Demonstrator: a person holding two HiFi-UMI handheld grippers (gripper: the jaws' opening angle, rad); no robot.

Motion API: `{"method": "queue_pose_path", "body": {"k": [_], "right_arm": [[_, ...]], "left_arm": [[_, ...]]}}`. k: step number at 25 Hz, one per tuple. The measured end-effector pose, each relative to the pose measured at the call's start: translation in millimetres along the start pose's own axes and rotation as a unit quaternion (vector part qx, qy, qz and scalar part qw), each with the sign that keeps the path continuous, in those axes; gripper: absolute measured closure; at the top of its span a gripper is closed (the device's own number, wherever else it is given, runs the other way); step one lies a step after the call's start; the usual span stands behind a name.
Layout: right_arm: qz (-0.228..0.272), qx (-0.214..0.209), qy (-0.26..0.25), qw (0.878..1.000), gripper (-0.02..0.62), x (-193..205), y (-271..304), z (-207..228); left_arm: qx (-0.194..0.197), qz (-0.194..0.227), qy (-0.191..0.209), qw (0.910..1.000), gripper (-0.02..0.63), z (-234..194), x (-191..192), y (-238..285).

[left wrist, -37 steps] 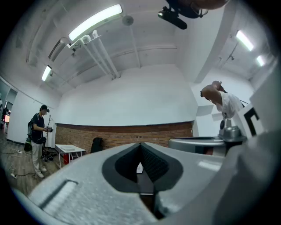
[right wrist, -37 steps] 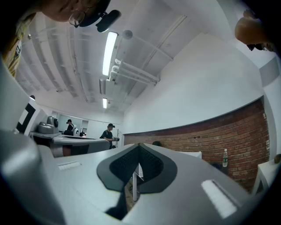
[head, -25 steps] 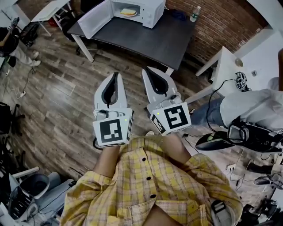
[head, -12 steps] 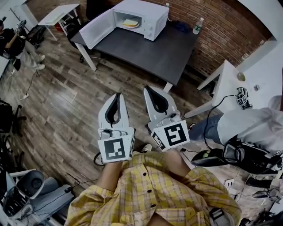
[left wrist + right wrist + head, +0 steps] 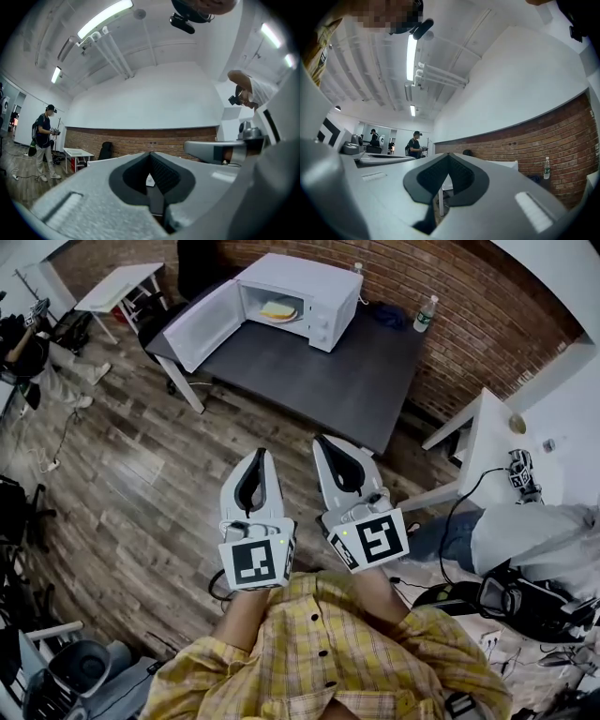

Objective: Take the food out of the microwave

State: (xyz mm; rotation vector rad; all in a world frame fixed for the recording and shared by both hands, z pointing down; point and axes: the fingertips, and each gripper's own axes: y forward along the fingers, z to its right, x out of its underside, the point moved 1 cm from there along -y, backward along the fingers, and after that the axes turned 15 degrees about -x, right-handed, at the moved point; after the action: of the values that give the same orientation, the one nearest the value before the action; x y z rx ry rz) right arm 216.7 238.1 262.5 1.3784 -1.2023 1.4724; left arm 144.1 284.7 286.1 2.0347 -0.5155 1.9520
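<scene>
In the head view a white microwave [image 5: 291,298] stands on the far left of a dark table [image 5: 347,381], its door [image 5: 202,324] swung open to the left. Inside lies the food [image 5: 278,310], a pale sandwich-like piece on a plate. My left gripper [image 5: 261,454] and right gripper [image 5: 324,441] are held side by side over the wood floor, well short of the table. Both are shut with nothing in them. The left gripper [image 5: 150,153] and the right gripper [image 5: 448,154] show their tips closed together in their own views.
A water bottle [image 5: 427,311] stands at the table's far right, against the brick wall [image 5: 450,296]. A small white table [image 5: 117,282] is at the far left, another white table [image 5: 487,427] at the right. A person [image 5: 28,343] stands left; another [image 5: 534,540] sits right.
Both grippers have come forward together toward the table and stayed shut. The microwave and table now sit lower and nearer in the head view.
</scene>
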Motion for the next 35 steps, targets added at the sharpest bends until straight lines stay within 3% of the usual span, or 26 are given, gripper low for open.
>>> {"method": "queue_pose_path", "body": {"k": [10,17,28,35], "right_arm": [[0.004,0.028,-0.003,1.000,0.592,9.5,132.8,56.2],[0.006,0.079,0.000,0.997,0.592,18.8,199.9,85.8],[-0.035,0.107,0.010,0.994,0.592,51.5,249.2,124.6],[-0.033,0.102,0.015,0.994,0.592,73.5,267.3,172.8]], "left_arm": [[0.031,0.004,0.001,0.9995,0.606,-61.4,-13.8,135.8],[0.071,-0.011,-0.001,0.9974,0.606,-97.7,-8.3,207.7],[0.100,-0.059,-0.036,0.9926,0.606,-104.7,29.8,267.5],[0.100,-0.055,-0.015,0.9934,0.606,-83.7,37.6,316.5]]}}
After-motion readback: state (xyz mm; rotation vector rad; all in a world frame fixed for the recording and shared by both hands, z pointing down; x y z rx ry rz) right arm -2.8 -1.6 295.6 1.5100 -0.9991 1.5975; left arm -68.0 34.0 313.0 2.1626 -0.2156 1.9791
